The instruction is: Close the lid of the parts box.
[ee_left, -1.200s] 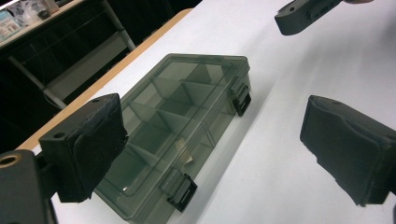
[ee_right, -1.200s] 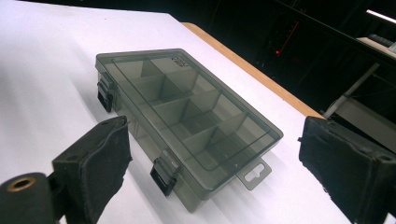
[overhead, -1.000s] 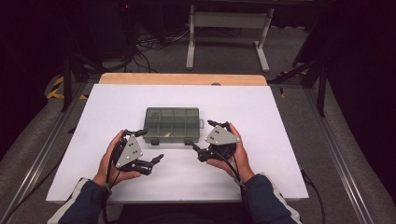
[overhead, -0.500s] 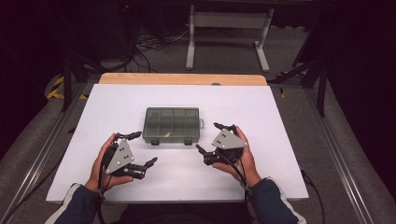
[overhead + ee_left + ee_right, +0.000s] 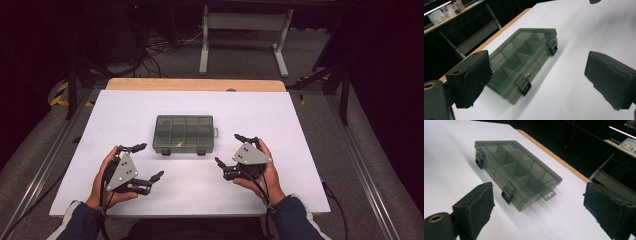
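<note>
High view shows the compartment box (image 5: 184,134) lying flat near the middle of the white table (image 5: 300,125), lid shut, its two black latches (image 5: 524,86) facing the person. The left gripper (image 5: 141,162) and right gripper (image 5: 237,150) sit on either side, jaws spread wide and empty, probably angled inward so each can reach a latch.

A lab — white-topped table (image 5: 150,107), floor cables (image 5: 165,47), dark surroundings.
</note>
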